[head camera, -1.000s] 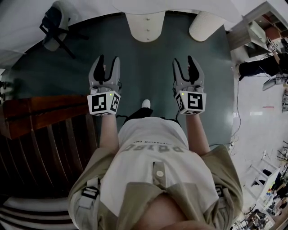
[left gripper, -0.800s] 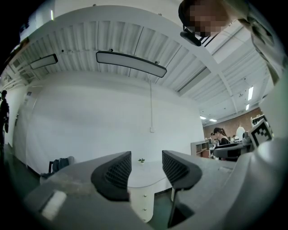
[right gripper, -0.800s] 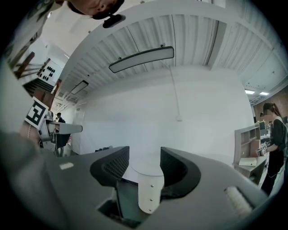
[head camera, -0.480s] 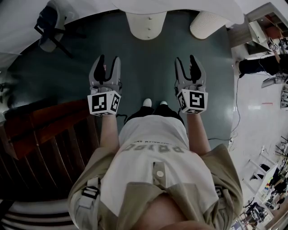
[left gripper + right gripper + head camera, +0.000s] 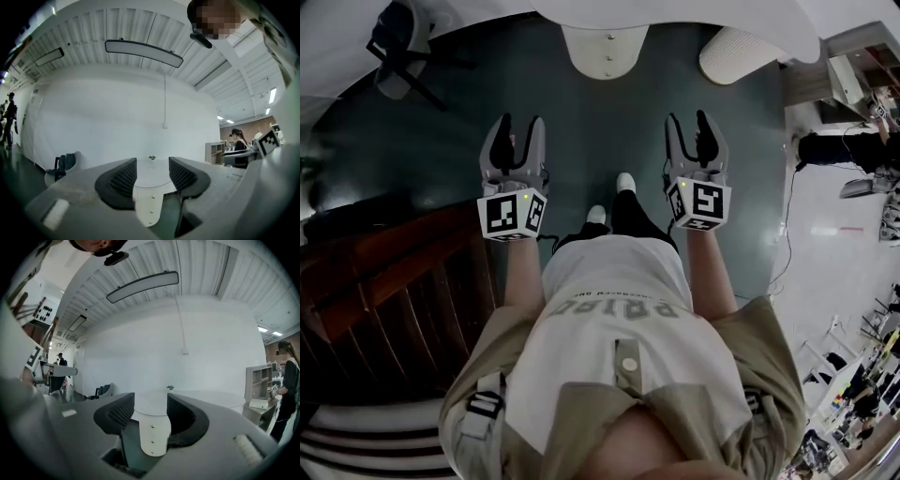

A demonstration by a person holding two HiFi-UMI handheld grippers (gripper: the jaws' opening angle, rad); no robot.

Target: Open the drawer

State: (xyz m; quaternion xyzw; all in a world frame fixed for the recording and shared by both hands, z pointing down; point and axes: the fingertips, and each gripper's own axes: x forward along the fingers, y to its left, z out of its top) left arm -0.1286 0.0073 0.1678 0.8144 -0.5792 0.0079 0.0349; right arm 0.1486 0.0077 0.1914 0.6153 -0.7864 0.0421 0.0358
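Note:
No drawer can be made out in any view. My left gripper (image 5: 517, 122) is held out over the dark green floor, open and with nothing in it. My right gripper (image 5: 688, 119) is level with it, also open and holding nothing. In the left gripper view the left gripper (image 5: 152, 171) frames a white table pedestal (image 5: 151, 206) with three small dots. The right gripper (image 5: 150, 411) frames the same pedestal (image 5: 153, 437) from its own side. Both point at the round white table (image 5: 675, 14) ahead.
Dark wooden slatted furniture (image 5: 394, 272) stands at my left. A chair with a dark garment (image 5: 398, 47) sits at the far left. A small plant (image 5: 169, 387) stands on the table. Shelving (image 5: 260, 380) and a person (image 5: 286, 380) are at the right.
The person has stepped forward, one foot now ahead; the table pedestal and chair have drifted toward the picture's top. Both grippers stay open and level.

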